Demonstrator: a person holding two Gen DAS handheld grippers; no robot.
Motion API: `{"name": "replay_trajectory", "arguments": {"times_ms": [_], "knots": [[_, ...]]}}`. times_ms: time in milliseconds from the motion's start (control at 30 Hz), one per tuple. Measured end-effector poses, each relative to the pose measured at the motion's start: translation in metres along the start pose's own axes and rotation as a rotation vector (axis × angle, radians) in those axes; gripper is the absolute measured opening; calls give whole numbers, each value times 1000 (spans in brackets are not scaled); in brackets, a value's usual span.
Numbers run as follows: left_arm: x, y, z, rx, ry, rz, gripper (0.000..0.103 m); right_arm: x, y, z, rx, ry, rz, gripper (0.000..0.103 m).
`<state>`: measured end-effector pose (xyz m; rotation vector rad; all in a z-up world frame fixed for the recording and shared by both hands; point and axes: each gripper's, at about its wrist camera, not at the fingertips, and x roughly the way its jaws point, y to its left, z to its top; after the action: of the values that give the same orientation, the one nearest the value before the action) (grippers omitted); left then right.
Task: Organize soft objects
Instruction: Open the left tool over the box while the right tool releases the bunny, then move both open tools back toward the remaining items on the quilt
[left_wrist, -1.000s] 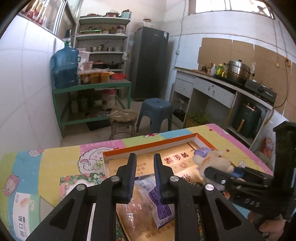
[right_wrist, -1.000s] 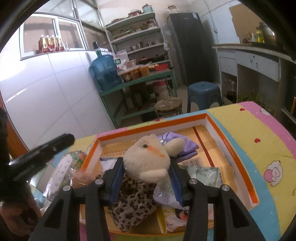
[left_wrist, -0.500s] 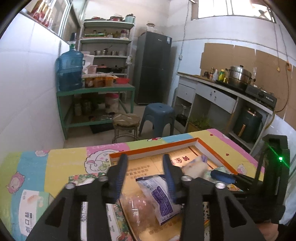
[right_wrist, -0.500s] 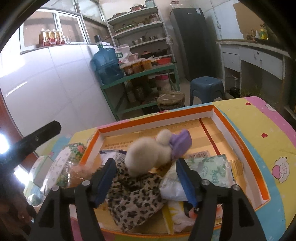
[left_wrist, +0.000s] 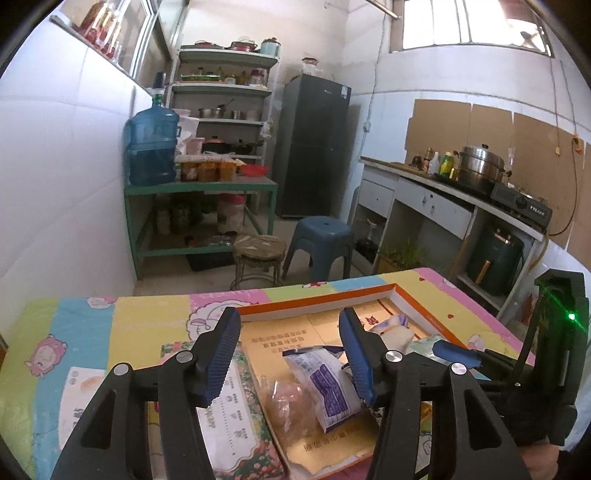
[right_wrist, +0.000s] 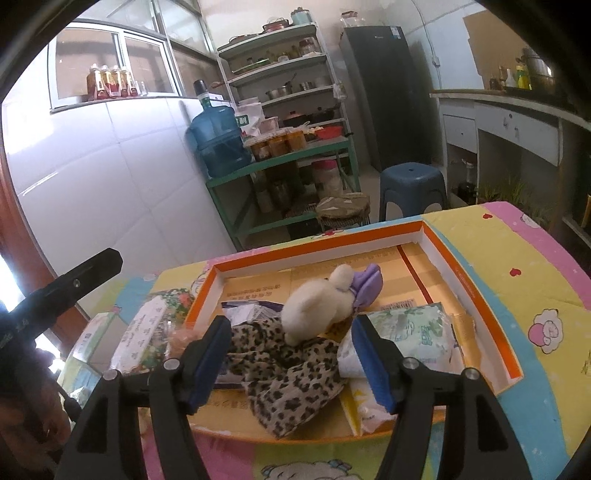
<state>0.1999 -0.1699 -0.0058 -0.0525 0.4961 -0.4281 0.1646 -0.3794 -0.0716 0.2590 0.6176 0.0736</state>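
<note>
Having let go of the plush toy (right_wrist: 317, 306), the right gripper (right_wrist: 291, 363) now stands wide and empty, and the toy lies inside the orange-rimmed box (right_wrist: 476, 291) on the leopard-print cloth (right_wrist: 291, 373) instead of between the pads as a second ago. The left gripper (left_wrist: 290, 356) is opening above a white snack packet (left_wrist: 325, 384) without touching it. That looks like one soft item stowed, with the flowered tissue pack (left_wrist: 236, 417) beside the box likely next.

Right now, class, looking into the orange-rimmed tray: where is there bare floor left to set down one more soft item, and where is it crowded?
Free: the tray floor along the far wall, behind the plush toy, and the strip by the right-hand wall. Crowded: the near half, where the leopard-print cloth, green tissue pack and blue-printed packet pile together.
</note>
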Motion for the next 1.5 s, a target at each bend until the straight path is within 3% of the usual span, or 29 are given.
{"name": "replay_trajectory", "arguments": {"times_ms": [833, 1500], "knots": [[-118, 61, -10, -75, -112, 101, 57, -79, 87, -8, -114, -79, 54, 68], [-182, 124, -36, -128, -153, 197, 57, -100, 160, -37, -213, -61, 121, 68]]}}
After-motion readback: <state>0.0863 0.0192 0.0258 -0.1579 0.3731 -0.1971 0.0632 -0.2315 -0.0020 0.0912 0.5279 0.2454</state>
